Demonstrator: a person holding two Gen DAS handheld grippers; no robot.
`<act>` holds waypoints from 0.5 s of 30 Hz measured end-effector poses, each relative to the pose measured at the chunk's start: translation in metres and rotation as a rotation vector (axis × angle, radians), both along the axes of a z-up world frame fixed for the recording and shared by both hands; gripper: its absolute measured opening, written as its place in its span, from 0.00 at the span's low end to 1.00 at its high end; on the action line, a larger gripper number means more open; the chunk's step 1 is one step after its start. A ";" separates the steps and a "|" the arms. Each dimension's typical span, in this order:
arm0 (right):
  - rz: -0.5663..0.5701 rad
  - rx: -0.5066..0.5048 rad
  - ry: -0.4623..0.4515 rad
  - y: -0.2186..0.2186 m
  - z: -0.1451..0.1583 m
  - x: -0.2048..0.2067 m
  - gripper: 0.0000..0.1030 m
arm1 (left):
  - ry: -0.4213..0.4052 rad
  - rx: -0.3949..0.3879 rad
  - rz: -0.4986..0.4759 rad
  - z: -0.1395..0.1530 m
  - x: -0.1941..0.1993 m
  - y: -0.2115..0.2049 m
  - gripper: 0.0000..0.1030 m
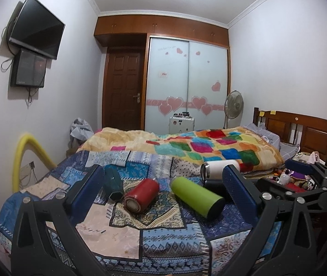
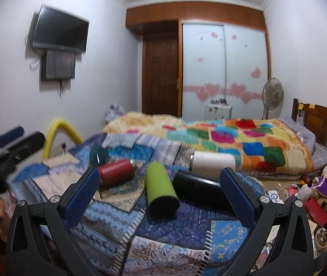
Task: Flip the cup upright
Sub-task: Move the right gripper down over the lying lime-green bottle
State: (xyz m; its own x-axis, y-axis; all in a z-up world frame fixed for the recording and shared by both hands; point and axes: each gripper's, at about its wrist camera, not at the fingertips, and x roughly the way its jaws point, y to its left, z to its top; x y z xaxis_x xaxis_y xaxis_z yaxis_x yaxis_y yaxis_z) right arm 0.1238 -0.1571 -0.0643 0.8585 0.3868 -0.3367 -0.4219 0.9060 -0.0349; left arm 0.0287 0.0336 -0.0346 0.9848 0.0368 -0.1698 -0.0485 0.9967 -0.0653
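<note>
Cups [image 1: 141,195] lie toppled between parted left gripper [image 1: 163,179] jaws

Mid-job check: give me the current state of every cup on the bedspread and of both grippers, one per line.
teal cup: on its side
red cup: on its side
green cup: on its side
white cup: on its side
black cup: on its side
left gripper: open, holding nothing
right gripper: open, holding nothing
wardrobe door: shut
room door: shut
</note>
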 end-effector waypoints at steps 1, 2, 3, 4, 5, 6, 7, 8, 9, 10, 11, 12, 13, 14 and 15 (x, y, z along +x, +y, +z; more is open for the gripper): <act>0.007 -0.027 0.035 0.005 -0.007 0.012 1.00 | 0.007 -0.002 0.004 -0.004 0.003 0.003 1.00; 0.009 -0.041 0.053 0.006 -0.010 0.018 1.00 | 0.015 -0.002 0.006 -0.007 0.007 0.006 1.00; 0.013 -0.060 0.075 0.009 -0.015 0.026 1.00 | 0.026 -0.001 0.008 -0.012 0.011 0.009 1.00; 0.017 -0.084 0.102 0.012 -0.021 0.036 1.00 | 0.039 -0.001 0.009 -0.016 0.015 0.012 1.00; 0.017 -0.098 0.116 0.014 -0.023 0.040 1.00 | 0.049 -0.002 0.008 -0.020 0.019 0.014 1.00; 0.020 -0.116 0.136 0.016 -0.028 0.048 0.99 | 0.058 -0.004 0.007 -0.023 0.022 0.017 1.00; 0.025 -0.130 0.159 0.017 -0.031 0.055 0.96 | 0.066 -0.005 0.005 -0.027 0.024 0.019 1.00; 0.035 -0.143 0.188 0.019 -0.036 0.064 0.94 | 0.073 -0.005 0.004 -0.030 0.027 0.021 1.00; 0.043 -0.152 0.222 0.020 -0.040 0.073 0.91 | 0.081 -0.004 0.005 -0.034 0.031 0.022 1.00; 0.050 -0.159 0.255 0.022 -0.045 0.082 0.90 | 0.088 -0.005 0.005 -0.037 0.034 0.024 1.00; 0.054 -0.163 0.279 0.023 -0.047 0.087 0.90 | 0.095 -0.007 0.004 -0.040 0.037 0.026 1.00; 0.057 -0.168 0.311 0.024 -0.051 0.095 0.88 | 0.101 -0.008 0.003 -0.043 0.040 0.027 1.00; 0.057 -0.170 0.340 0.025 -0.056 0.102 0.85 | 0.108 -0.010 0.003 -0.046 0.043 0.028 1.00; 0.062 -0.170 0.362 0.026 -0.059 0.108 0.84 | 0.115 -0.011 0.002 -0.049 0.045 0.029 1.00; 0.068 -0.169 0.382 0.027 -0.062 0.113 0.82 | 0.120 -0.012 0.001 -0.051 0.048 0.030 1.00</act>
